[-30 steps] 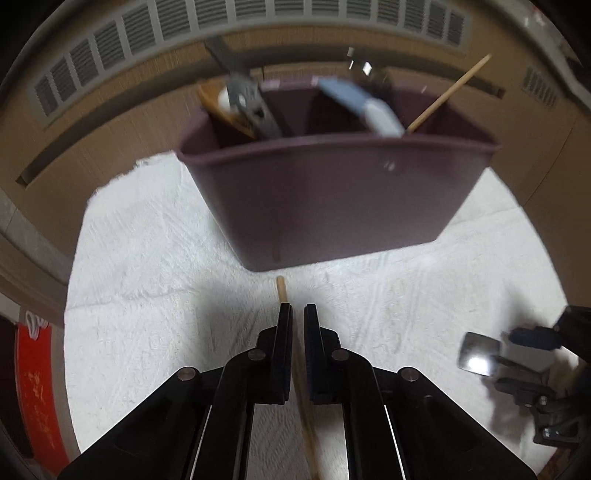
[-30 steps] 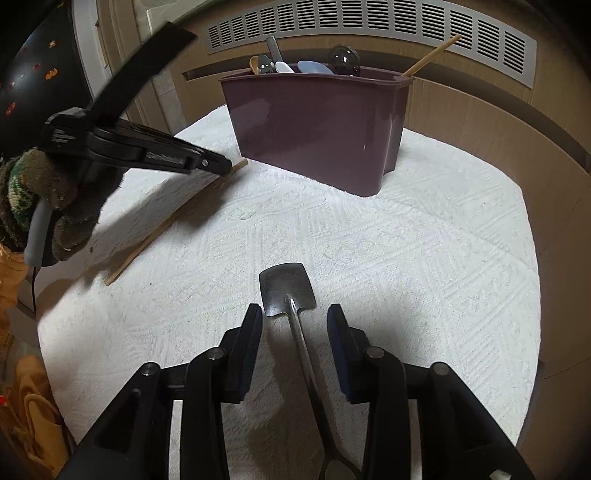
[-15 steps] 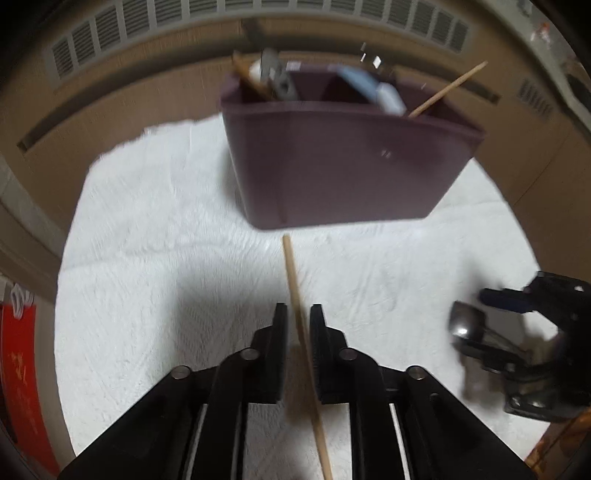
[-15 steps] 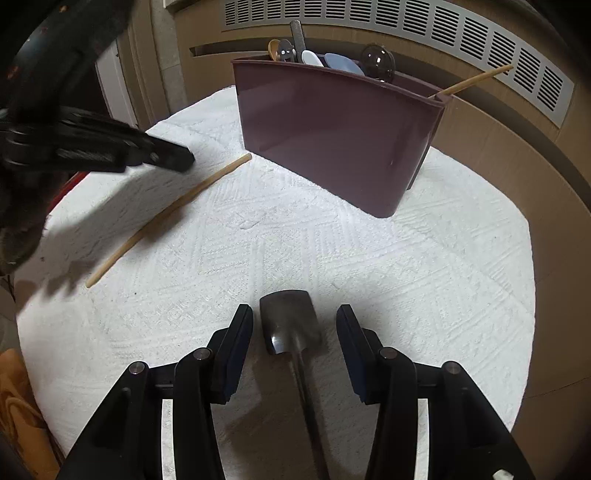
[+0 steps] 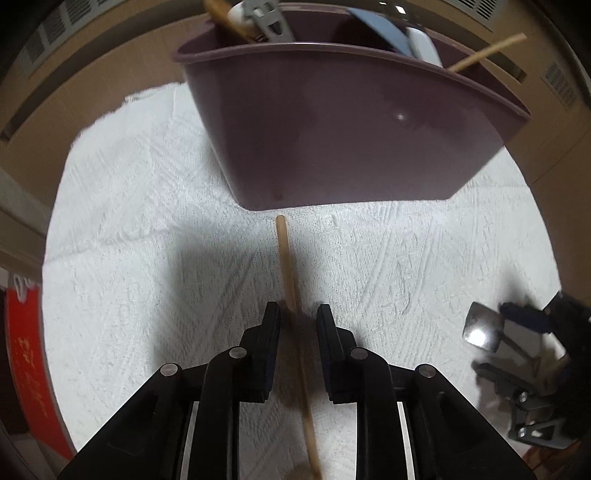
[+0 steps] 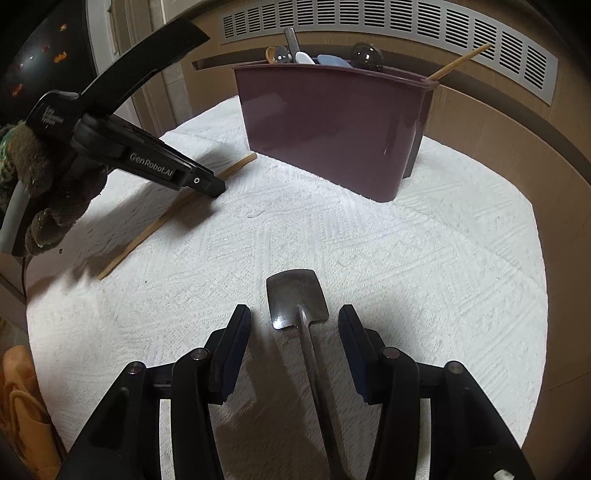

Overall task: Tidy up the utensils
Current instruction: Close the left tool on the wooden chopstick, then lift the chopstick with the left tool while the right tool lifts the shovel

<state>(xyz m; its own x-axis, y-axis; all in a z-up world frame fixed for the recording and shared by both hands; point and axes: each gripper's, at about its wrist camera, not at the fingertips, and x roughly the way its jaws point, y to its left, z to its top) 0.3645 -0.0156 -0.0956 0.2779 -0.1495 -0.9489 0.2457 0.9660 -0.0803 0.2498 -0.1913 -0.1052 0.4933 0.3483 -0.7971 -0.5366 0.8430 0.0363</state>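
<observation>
A wooden chopstick (image 5: 287, 266) lies on the white cloth, its tip just short of the purple utensil caddy (image 5: 351, 122). My left gripper (image 5: 297, 314) is open, its jaws either side of the chopstick; it also shows in the right wrist view (image 6: 216, 186) over the chopstick (image 6: 166, 218). A shovel-shaped metal spoon (image 6: 297, 299) lies on the cloth. My right gripper (image 6: 294, 319) is open around its handle, low over the cloth. The caddy (image 6: 332, 125) holds several utensils and another chopstick (image 6: 460, 61).
The white textured cloth (image 6: 406, 251) covers a round table. A wooden wall with a vent grille (image 6: 406, 33) stands behind the caddy. A red item (image 5: 26, 362) is at the left table edge, orange fabric (image 6: 22, 406) at lower left.
My left gripper's jaws have opened wider around the chopstick and moved closer to the caddy. My right gripper has opened a little wider around the spoon's handle.
</observation>
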